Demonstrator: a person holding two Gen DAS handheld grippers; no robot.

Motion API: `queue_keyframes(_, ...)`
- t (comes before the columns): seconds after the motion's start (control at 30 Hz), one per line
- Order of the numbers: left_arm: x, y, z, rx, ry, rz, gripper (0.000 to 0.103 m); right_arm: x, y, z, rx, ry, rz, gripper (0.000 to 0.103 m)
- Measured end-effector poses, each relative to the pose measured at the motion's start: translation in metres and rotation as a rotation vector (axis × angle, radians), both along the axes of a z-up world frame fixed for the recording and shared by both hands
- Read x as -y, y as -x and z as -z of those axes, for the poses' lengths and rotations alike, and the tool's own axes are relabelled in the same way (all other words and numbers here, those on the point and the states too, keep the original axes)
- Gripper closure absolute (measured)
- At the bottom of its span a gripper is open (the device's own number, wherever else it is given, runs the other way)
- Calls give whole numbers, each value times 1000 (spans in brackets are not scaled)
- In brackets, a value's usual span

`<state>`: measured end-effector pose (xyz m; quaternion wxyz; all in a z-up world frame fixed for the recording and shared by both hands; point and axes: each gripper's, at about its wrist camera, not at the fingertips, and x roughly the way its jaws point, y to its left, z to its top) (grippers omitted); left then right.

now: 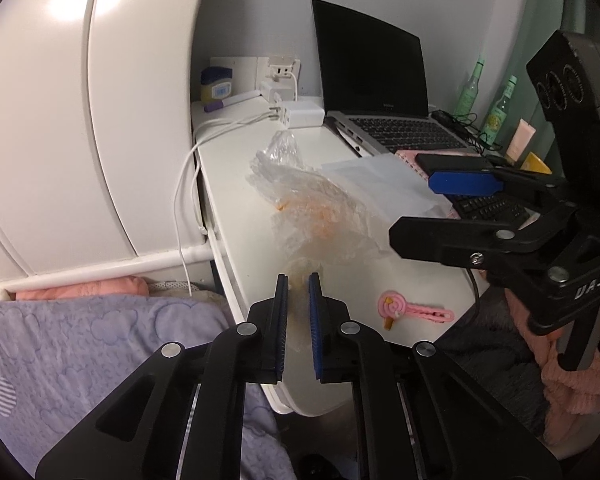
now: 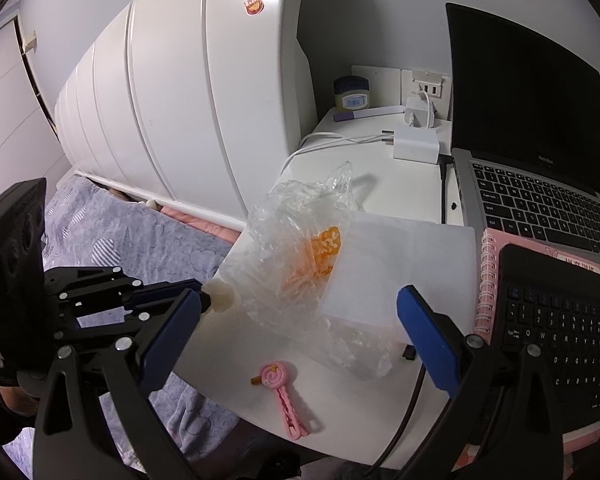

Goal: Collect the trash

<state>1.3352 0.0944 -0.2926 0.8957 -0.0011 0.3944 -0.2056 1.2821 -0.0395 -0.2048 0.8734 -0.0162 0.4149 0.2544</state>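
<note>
- Right now your left gripper [image 1: 298, 288] has its blue pads nearly together, clamped on the near end of the crumpled clear plastic bag [image 1: 320, 208]; the film is pinched between them at the desk's front edge.
- From the right wrist camera, that same gripper [image 2: 210, 300] comes in at 9 o'clock, its tip on a pale lump at the bag's left corner.
- Your right gripper [image 2: 300, 308] stands wide apart and holds nothing; the bag lies between and just beyond its fingers, with neither pad touching it.
- Orange-printed wrapping shows through the bag, which rests on the white desk [image 2: 340, 400] and overlaps a white sheet of paper [image 2: 412, 264] at its 3 o'clock.
- At 6 o'clock from the bag lies a pink lollipop-shaped clip [image 2: 284, 396], apart from both grippers.
- An open laptop [image 2: 540, 184] sits at 1 o'clock, and a black keyboard [image 2: 560, 340] lies at 3 o'clock.
</note>
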Motion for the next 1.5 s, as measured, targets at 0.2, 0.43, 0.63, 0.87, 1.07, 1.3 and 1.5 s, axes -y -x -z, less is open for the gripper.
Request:
queue_keyframes(0.2, -9, 1, -5, 1, 8, -18, 94, -8, 0, -1, 13, 3, -23, 7)
queue_keyframes(0.43, -24, 2, -9, 1, 14, -49, 95, -21, -5, 2, 22, 12, -48, 7)
queue_keyframes(0.63, -34, 1, -8, -5, 21, -70, 95, -33, -12, 4, 47, 39, -76, 7)
queue_keyframes(0.87, -45, -4, -4, -20, 31, -88, 95, -44, -19, 12, 61, 82, -93, 8)
queue_keyframes(1.07, -54, -5, 0, -33, 47, -108, 95, -52, -24, 21, 59, 104, -99, 31)
queue_keyframes(1.3, -59, -4, 2, -39, 52, -116, 95, -57, -27, 27, 42, 120, -94, 64)
queue_keyframes(1.5, -60, -3, 2, -39, 60, -115, 95, -56, -26, 24, 35, 109, -91, 83)
